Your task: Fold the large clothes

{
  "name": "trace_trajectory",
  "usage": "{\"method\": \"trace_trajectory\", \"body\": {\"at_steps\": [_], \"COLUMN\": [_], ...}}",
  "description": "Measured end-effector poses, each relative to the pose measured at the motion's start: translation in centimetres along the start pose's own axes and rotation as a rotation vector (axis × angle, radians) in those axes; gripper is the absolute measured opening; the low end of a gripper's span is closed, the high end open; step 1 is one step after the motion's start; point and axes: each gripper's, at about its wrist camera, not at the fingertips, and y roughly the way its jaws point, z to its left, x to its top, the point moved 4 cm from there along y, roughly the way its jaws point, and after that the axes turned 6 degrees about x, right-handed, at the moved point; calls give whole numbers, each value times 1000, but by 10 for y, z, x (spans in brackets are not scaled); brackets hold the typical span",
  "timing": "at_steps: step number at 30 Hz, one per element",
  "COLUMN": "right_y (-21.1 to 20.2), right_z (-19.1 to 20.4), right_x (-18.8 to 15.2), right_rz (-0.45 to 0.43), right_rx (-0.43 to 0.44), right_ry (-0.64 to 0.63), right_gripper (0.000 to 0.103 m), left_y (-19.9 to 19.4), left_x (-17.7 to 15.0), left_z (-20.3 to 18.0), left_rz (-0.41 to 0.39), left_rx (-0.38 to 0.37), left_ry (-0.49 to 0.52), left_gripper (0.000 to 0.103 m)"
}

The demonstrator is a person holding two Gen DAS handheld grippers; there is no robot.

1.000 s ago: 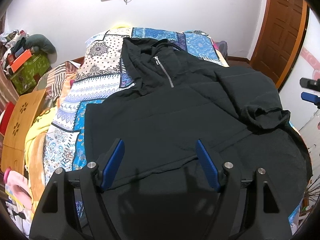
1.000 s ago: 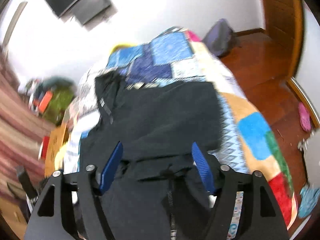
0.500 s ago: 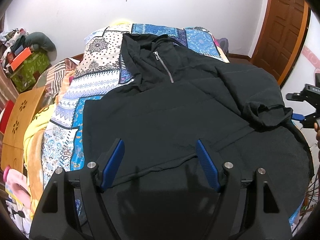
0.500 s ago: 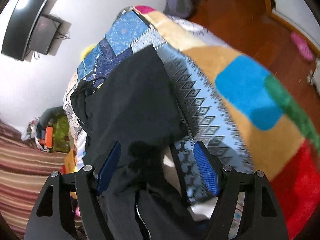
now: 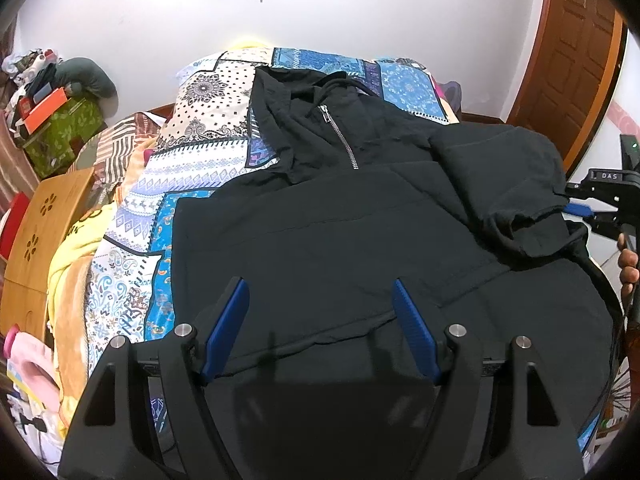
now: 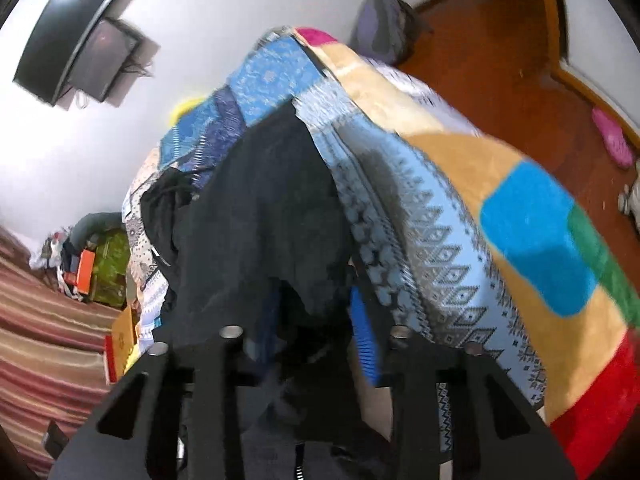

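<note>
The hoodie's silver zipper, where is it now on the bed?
In the left wrist view the zipper runs down from the collar of the black hoodie, at the far end of the bed, just right of the patterned bedspread.

Black hooded jacket (image 5: 328, 240): large, dark matte fabric, silver half zip (image 5: 340, 136) running down from the collar. Lies spread front-up across a patterned bedspread (image 5: 200, 168), hood (image 5: 288, 92) toward the far wall, hem (image 5: 304, 344) toward the near edge. Body mostly flat with light creases. One sleeve (image 5: 504, 176) is folded in over the chest on the right side, its cuff end (image 5: 532, 232) bunched and rumpled near the bed's edge. In the right wrist view the same dark cloth (image 6: 264, 216) is bunched and blurred.
</note>
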Motion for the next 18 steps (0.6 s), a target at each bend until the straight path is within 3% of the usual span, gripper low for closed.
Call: {"method": "trace_trajectory", "body": {"at_steps": [5,8,13,18], "right_y": [-18,-24,-24,7], "right_z": [43,77,140,191], "right_x": [3,-1,-18,-50], "right_rz": [-66,-74,-51,39], "right_rx": [-21,16,80,124], "right_ry": [-166,-259,-431,-562], "right_gripper": [22,21,21,20], "left_y": [-3,-5,-13,-20], "left_x": [0,1,3,4], "left_z": [8,14,27,47], "left_rz": [-13,-21,-48,-67], "left_rx": [-6,-6,-8,-3], "left_ry": [-14,-28,-52,-81], "left_gripper": [73,73,73,73]}}
